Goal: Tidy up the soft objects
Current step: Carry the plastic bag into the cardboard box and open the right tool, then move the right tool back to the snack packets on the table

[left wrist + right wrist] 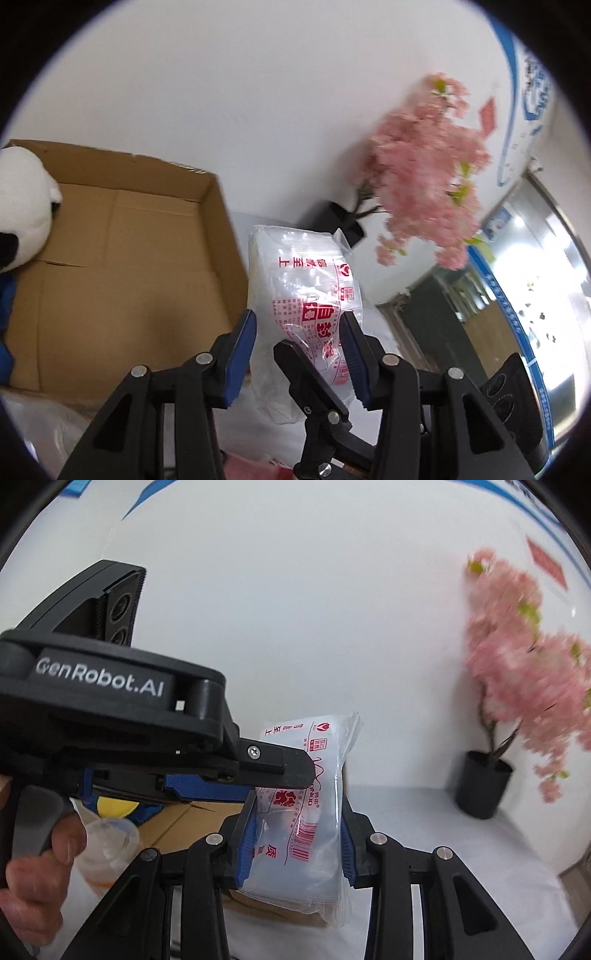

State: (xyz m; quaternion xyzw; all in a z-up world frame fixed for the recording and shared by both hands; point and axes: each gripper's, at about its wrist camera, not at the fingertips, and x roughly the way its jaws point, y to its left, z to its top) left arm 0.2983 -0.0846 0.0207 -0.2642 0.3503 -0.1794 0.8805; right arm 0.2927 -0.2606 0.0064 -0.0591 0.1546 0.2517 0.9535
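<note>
Right wrist view: a clear plastic pack of flat bags with red printed characters and a red barcode stands upright between the blue pads of the right claw, which pinches it from both sides. The pack is soft, glossy and slightly crumpled along its sealed edge. The left claw reaches in from the left of this view and grips the same pack higher up; a person's hand wraps its handle.

In the left wrist view the same pack is held up between the blue pads of the left claw, just right of an open brown cardboard box. One black finger of the right claw crosses in front. A white and black plush toy sits at the box's left edge.

Under the pack lies a white surface, with a clear plastic cup near the hand. A black pot of pink artificial blossoms stands against a white wall, blurred.
</note>
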